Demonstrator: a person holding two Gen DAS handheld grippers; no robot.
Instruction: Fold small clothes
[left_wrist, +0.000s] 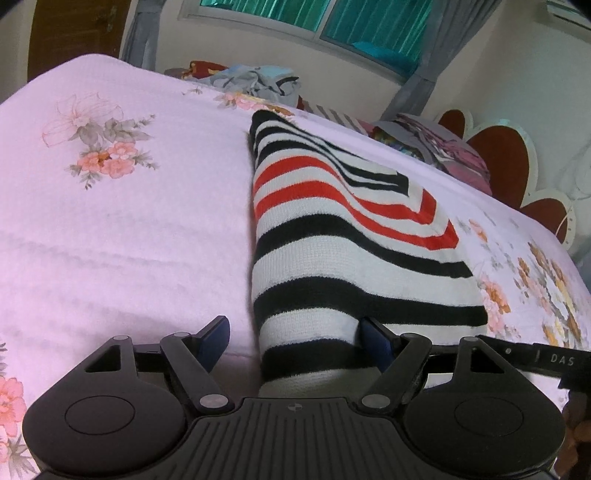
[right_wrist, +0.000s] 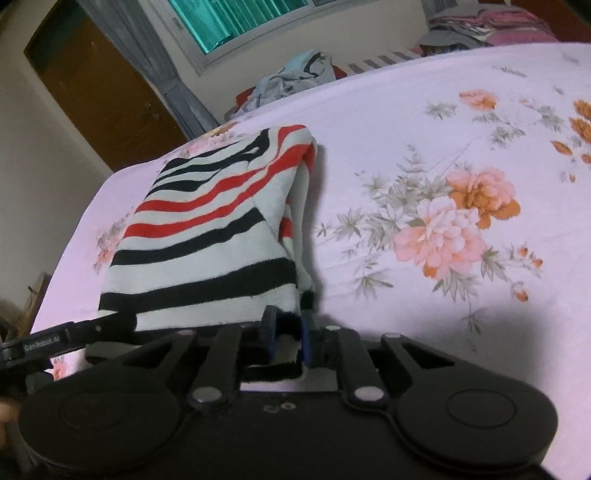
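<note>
A small striped knit garment (left_wrist: 332, 236), white with black and red stripes, lies folded on the pink floral bed sheet (left_wrist: 110, 221). My left gripper (left_wrist: 295, 343) is open, its blue-padded fingers (left_wrist: 214, 343) standing on either side of the garment's near end. In the right wrist view the same garment (right_wrist: 207, 236) lies ahead on the sheet (right_wrist: 443, 147). My right gripper (right_wrist: 286, 332) is shut on the garment's near right corner, with a black edge of the cloth pinched between the pads.
A pile of loose clothes (left_wrist: 258, 83) lies at the far side of the bed, also in the right wrist view (right_wrist: 295, 77). A stack of folded clothes (left_wrist: 436, 147) sits by the red and white headboard (left_wrist: 502, 147). A window, curtains and a brown door stand behind.
</note>
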